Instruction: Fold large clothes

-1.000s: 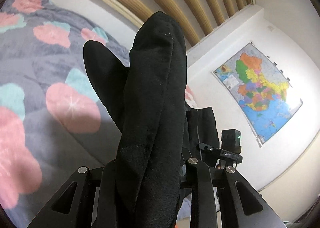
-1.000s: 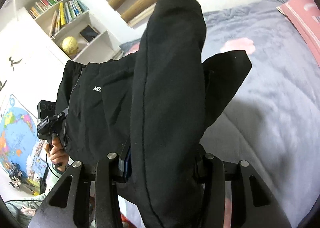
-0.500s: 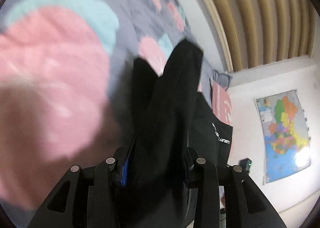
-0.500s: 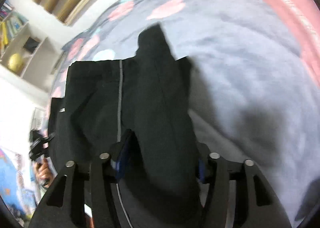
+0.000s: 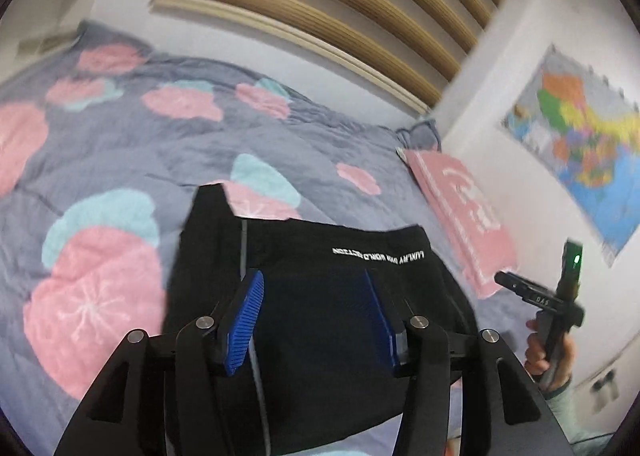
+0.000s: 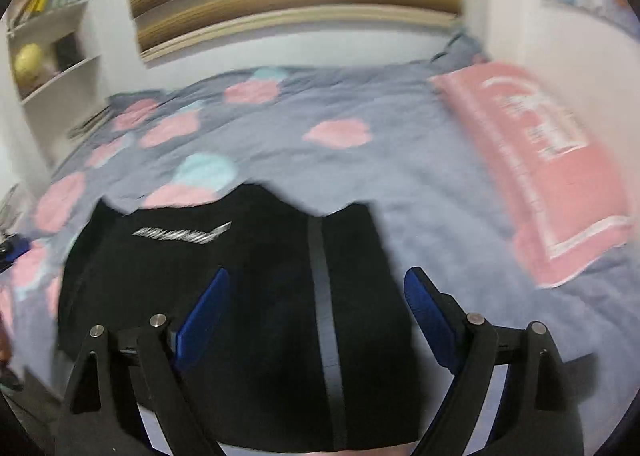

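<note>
Black trousers (image 5: 320, 296) folded flat on flowered quilt (image 5: 120, 143). Left gripper (image 5: 312, 320), right gripper (image 6: 316, 316): jaws just opening, nothing pinched. Lift clear straight up, don't snag the fold

Two close wrist views over bed (image 5: 120, 143)

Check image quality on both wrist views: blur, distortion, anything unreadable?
Left wrist: strong fisheye bend, wall map smeared, white lettering on the black garment legible but upside down. Right wrist: heavier motion blur, pink pillow streaked, garment lettering unreadable, bookshelf soft.
</note>
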`<action>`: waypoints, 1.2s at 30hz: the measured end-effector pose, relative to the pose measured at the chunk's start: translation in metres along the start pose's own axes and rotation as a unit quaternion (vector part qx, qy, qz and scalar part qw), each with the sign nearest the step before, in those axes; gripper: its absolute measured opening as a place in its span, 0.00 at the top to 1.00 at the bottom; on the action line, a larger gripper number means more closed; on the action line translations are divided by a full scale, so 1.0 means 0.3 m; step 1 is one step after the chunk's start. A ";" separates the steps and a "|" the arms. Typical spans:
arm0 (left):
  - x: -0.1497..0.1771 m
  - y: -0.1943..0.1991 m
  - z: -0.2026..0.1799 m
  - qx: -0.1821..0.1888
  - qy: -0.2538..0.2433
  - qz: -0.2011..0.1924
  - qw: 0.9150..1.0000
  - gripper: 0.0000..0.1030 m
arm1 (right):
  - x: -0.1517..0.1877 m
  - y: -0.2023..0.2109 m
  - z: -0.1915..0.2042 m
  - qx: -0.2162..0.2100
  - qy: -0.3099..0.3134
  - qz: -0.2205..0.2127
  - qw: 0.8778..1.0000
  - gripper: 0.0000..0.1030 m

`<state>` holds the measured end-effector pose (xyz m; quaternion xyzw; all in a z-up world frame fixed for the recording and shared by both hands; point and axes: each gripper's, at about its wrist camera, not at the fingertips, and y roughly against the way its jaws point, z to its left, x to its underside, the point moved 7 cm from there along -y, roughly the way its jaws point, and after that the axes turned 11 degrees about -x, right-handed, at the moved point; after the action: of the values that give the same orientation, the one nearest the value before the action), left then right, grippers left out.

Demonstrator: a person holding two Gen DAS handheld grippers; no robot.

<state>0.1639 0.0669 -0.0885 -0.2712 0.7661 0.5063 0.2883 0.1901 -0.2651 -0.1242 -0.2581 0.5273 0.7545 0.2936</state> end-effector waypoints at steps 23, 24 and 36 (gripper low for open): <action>0.125 -0.038 -0.173 -0.238 -0.049 0.008 0.970 0.47 | 0.203 -0.140 0.116 0.020 -0.055 0.041 0.997 0.04; 0.109 0.006 -0.186 -0.244 -0.050 -0.009 0.969 0.41 | 0.191 -0.102 0.124 0.024 -0.051 0.027 0.998 0.04; 0.052 0.330 -0.413 -0.274 -0.082 -0.106 0.952 0.22 | 0.111 0.176 0.273 0.043 -0.003 -0.037 0.998 0.04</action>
<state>0.0626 -0.0168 0.0014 -0.3768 0.5381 0.6842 0.3169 0.1225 -0.1962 -0.0880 -0.2625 0.5488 0.7202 0.3335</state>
